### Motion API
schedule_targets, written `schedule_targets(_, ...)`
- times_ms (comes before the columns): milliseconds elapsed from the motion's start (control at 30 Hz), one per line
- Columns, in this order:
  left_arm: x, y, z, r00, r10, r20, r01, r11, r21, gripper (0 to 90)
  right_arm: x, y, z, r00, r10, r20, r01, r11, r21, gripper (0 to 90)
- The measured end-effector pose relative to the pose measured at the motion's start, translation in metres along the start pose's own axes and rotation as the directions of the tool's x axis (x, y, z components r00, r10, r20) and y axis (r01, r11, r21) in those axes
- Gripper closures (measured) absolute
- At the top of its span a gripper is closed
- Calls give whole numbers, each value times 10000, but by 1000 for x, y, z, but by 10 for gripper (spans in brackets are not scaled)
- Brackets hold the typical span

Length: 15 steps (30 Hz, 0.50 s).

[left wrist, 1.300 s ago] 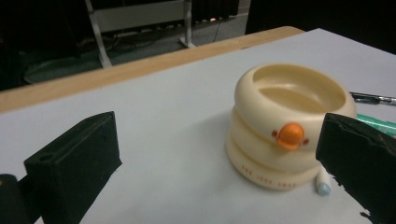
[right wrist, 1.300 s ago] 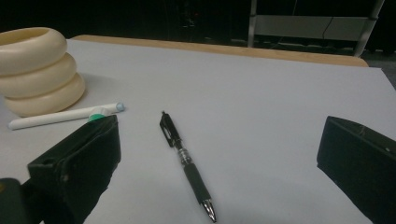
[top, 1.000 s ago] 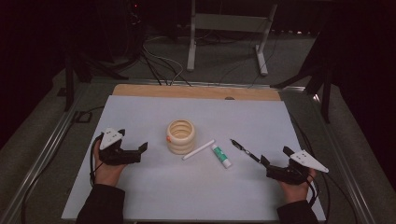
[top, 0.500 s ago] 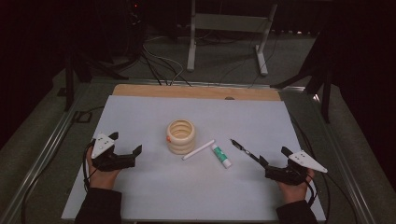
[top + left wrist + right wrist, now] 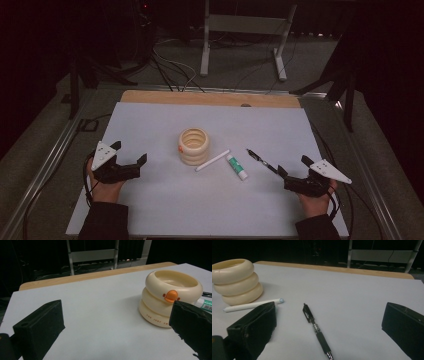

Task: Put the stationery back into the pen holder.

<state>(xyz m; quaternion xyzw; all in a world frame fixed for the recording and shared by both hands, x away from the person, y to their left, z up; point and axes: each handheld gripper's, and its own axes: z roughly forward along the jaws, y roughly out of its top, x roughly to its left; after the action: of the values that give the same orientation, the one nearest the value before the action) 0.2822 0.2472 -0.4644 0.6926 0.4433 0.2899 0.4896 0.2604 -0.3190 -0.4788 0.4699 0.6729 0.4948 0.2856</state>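
A cream pen holder (image 5: pixel 194 146) shaped like three stacked rings stands mid-table; in the left gripper view the holder (image 5: pixel 170 297) shows an orange button (image 5: pixel 171 295). To its right lie a white stick (image 5: pixel 212 160), a green-and-white tube (image 5: pixel 236 166) and a black pen (image 5: pixel 261 160). My left gripper (image 5: pixel 131 151) is open on the table left of the holder, with nothing between its jaws (image 5: pixel 117 315). My right gripper (image 5: pixel 292 165) is open too, just short of the black pen (image 5: pixel 315 327), which lies between its jaws, untouched. The white stick (image 5: pixel 252 305) lies beyond its left jaw.
A white sheet (image 5: pixel 165 200) covers the table, with a wooden strip (image 5: pixel 210 98) along the far edge. Metal rails (image 5: pixel 45 165) run down both sides. Beyond the table stand a metal frame (image 5: pixel 245 30) and floor cables (image 5: pixel 170 65).
My left gripper has drawn back a little toward the near edge. The right gripper has barely moved. The objects lie where they were.
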Motion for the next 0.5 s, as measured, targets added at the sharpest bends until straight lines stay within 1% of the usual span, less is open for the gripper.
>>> schedule_targets(100, 0, -1, 0, 10000, 5, 16, -5, 10000, 45, 1, -1, 2, 1, 10000, -70, -60, 71, 9999, 95, 0)
schedule_targets(233, 0, 0, 0, 10000, -7, -4, 7, 10000, -34, 1, 0, 5, 3, 9994, -257, -217, 261, 9995, 190, 0)
schedule_targets(300, 1, -1, -1, 10000, -5, -40, 5, 10000, -52, 1, 1, 7, 5, 9991, -362, -229, 368, 9990, 262, 0)
schedule_targets(500, 2, -1, -1, 10000, -45, -45, 45, 10000, -77, 1, 0, 12, 14, 9972, -562, -499, 591, 9965, 591, 0)
